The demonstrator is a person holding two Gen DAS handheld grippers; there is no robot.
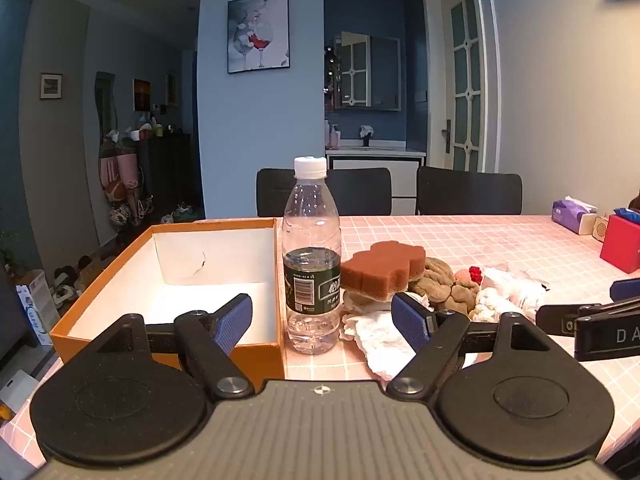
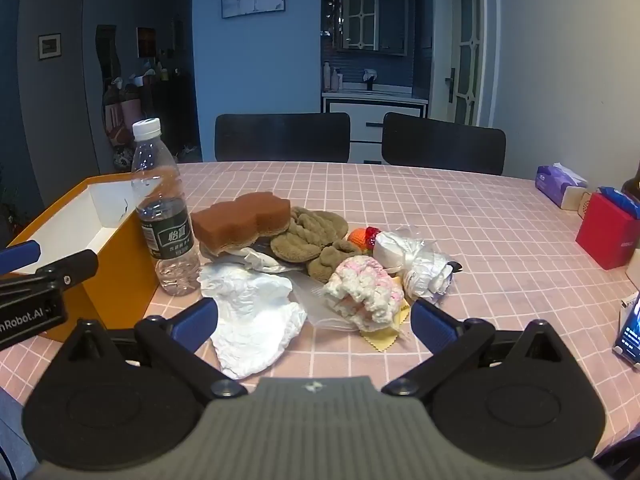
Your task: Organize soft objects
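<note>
A pile of soft things lies on the pink checked table [image 2: 460, 208]: a brown sponge [image 2: 240, 220], a brown knitted cloth [image 2: 308, 236], a pink-and-white crochet piece [image 2: 364, 292], a crumpled white cloth [image 2: 252, 320] and a white bundle [image 2: 416, 264]. An open orange box [image 1: 168, 280] with a white inside stands left of a water bottle [image 1: 312, 256]. My left gripper [image 1: 322, 320] is open and empty in front of the bottle. My right gripper [image 2: 314, 322] is open and empty in front of the crochet piece. The sponge also shows in the left wrist view [image 1: 380, 268].
A small orange and red toy [image 2: 362, 236] sits behind the pile. A red box [image 2: 608, 240], a tissue pack [image 2: 560, 184] and a lit phone [image 2: 632, 332] stand at the right. Two black chairs [image 2: 360, 140] line the far edge.
</note>
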